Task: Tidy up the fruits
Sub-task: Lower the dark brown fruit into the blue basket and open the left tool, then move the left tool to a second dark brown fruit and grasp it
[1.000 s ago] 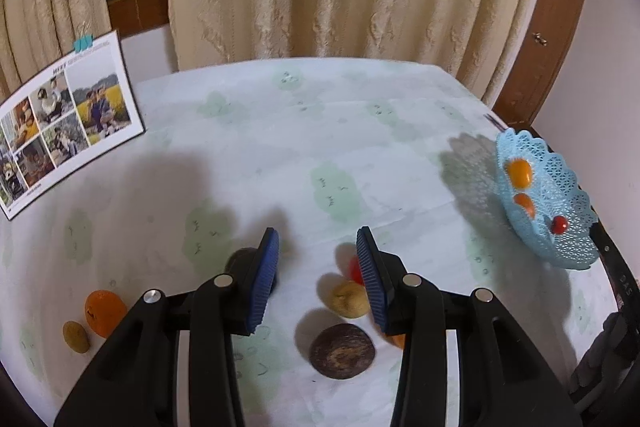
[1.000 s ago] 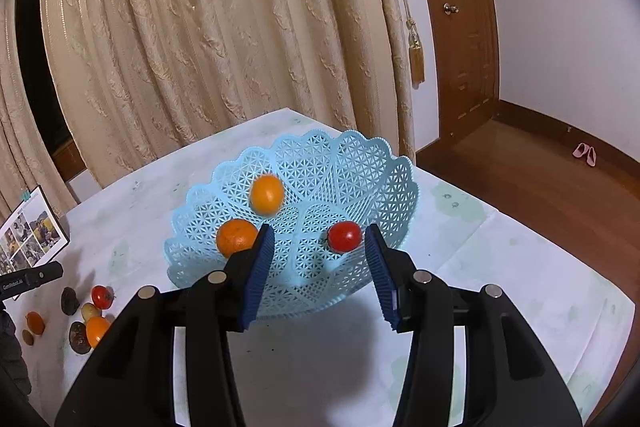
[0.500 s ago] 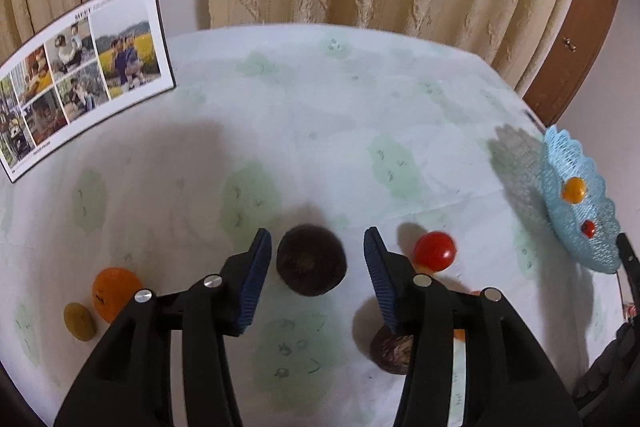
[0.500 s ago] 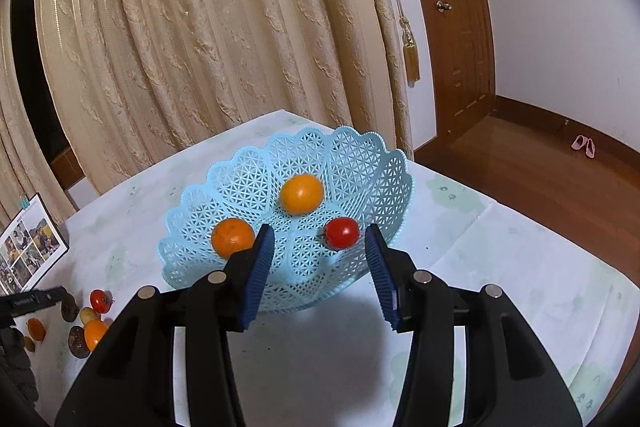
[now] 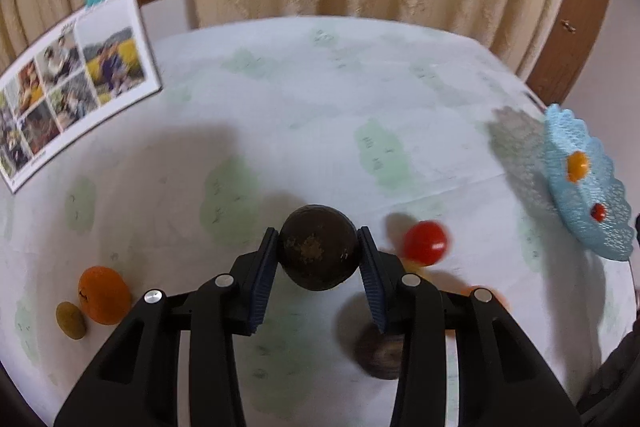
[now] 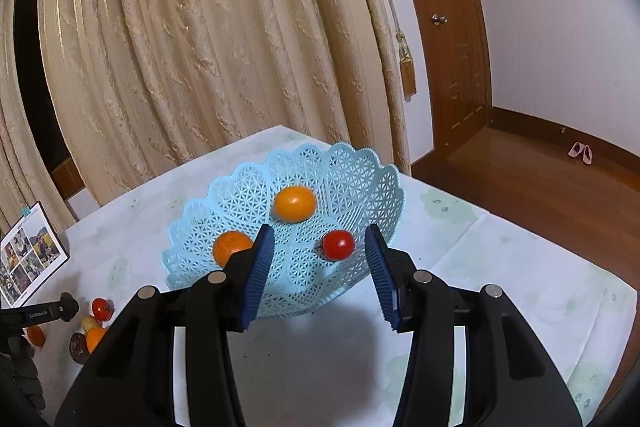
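Left wrist view: left gripper (image 5: 318, 255) has just been closing; its pads now press both sides of the dark round fruit (image 5: 318, 253), which sits on the table (image 5: 320, 99), possibly just lifted. Red tomato (image 5: 425, 242) lies just beside it, blurred. Right gripper (image 6: 318, 267) stands part open and empty before the blue basket (image 6: 360, 167), which holds 3 fruits. Judgement: lift straight up, grip steady, clear the tomato before carrying to the basket.

Left wrist view looks steeply down at nearby table (image 5: 320, 99); right's shallower; both share basket (image 5: 588, 187).
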Action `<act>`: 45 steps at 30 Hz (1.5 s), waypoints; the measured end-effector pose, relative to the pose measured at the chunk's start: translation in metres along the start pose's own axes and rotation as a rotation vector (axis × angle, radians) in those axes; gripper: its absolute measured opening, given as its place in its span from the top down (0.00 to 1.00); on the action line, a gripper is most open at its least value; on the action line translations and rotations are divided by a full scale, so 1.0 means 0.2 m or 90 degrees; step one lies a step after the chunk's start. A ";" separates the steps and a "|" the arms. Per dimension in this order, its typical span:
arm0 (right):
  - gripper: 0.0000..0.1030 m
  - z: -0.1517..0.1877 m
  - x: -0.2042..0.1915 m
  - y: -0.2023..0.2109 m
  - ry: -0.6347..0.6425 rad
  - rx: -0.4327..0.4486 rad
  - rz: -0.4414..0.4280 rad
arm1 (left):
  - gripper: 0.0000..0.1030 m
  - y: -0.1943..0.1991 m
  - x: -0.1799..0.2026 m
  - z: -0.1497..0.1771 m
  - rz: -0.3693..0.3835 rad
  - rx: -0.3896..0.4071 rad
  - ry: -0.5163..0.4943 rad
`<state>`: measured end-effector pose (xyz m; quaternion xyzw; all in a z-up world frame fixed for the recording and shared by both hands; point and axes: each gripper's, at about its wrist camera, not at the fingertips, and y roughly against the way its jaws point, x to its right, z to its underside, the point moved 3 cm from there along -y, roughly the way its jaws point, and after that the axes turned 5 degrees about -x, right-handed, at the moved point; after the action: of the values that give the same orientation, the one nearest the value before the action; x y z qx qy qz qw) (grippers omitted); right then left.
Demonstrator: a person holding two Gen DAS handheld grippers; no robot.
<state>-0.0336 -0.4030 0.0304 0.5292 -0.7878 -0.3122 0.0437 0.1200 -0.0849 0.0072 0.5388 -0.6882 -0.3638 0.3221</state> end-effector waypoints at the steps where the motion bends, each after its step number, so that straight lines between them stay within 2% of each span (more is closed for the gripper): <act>1: 0.53 0.00 0.01 0.01 -0.003 0.005 0.002 | 0.61 0.01 0.03 -0.01 0.004 0.004 -0.006; 7: 0.53 -0.02 0.07 0.03 -0.041 0.022 0.019 | 0.61 0.11 0.38 -0.06 0.059 0.033 -0.086; 16: 0.53 -0.03 0.20 0.05 -0.111 0.033 0.055 | 0.61 0.15 0.92 -0.07 0.157 0.038 -0.196; 22: 0.51 -0.02 0.21 0.05 -0.118 0.032 0.060 | 0.59 0.17 1.13 -0.07 0.191 0.052 -0.232; 23: 0.44 -0.02 0.22 0.06 -0.120 0.034 0.060 | 0.55 0.18 1.14 -0.07 0.196 0.050 -0.232; 24: 0.42 -0.02 0.22 0.06 -0.122 0.038 0.061 | 0.51 0.19 1.14 -0.07 0.197 0.051 -0.229; 26: 0.41 -0.02 0.22 0.07 -0.125 0.042 0.061 | 0.40 0.20 1.10 -0.07 0.192 0.057 -0.222; 29: 0.41 -0.02 0.22 0.07 -0.126 0.041 0.059 | 0.33 0.19 1.01 -0.09 0.178 0.057 -0.193; 31: 0.41 -0.02 0.22 0.07 -0.126 0.043 0.060 | 0.31 0.19 0.96 -0.11 0.168 0.060 -0.176; 36: 0.31 -0.02 0.23 0.08 -0.130 0.056 0.063 | 0.22 0.23 0.83 -0.12 0.138 0.073 -0.143; 40: 0.30 -0.02 0.22 0.07 -0.130 0.057 0.065 | 0.18 0.26 0.73 -0.11 0.116 0.086 -0.123; 45: 0.29 -0.03 0.21 0.07 -0.128 0.059 0.073 | 0.18 0.30 0.61 -0.08 0.099 0.092 -0.102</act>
<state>-0.0621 -0.4383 0.0314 0.4507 -0.8306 -0.3241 -0.0425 0.0776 -0.1974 0.0734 0.4748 -0.7759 -0.3291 0.2535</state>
